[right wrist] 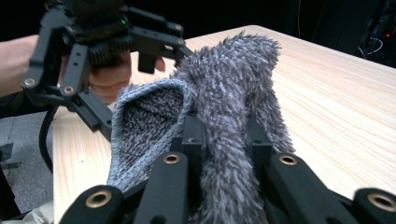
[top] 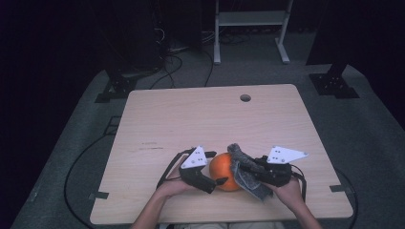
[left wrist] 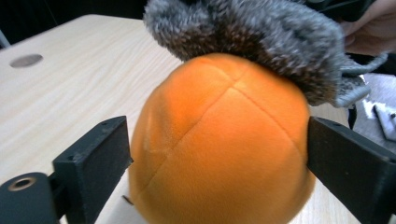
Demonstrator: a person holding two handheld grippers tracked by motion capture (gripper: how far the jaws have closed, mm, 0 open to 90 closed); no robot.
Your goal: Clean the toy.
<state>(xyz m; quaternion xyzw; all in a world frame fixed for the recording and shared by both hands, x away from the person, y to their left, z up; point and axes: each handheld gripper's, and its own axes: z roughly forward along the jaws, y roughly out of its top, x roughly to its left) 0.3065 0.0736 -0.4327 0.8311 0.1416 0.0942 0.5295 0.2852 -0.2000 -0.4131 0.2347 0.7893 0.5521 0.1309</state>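
We have a round orange plush ball (top: 224, 171) sitting on the pale wooden tabletop (top: 200, 119), close to our edge. Our left gripper (top: 216, 182) is around it — its jaws stand wide, one on each side of the ball. In the left gripper view, the ball (left wrist: 219, 144) sits right between the two black jaws. The jaws look like they touch its sides or are just beside them, and we cannot tell if they press.

Our right gripper (top: 243, 168) is pinched tight on a fuzzy grey cloth (top: 246, 169). In the right gripper view, the cloth (right wrist: 224, 116) bunches up from between the closed jaws, and its smoother knit side folds over on the left. The left gripper (right wrist: 154, 51) shows behind it there.

The fluffy end of the cloth (left wrist: 252, 42) lies on the top of the ball, toward the right side. So it looks like we are wiping the ball with the cloth while the other gripper keeps the ball from rolling away.

How far are we? We think the work is in the middle. The ball is caught in place and the cloth is already on it — that part is done. Most of the orange skin is bare, with the cloth over the top and one side. We would guess the front and the lower part are left to rub.
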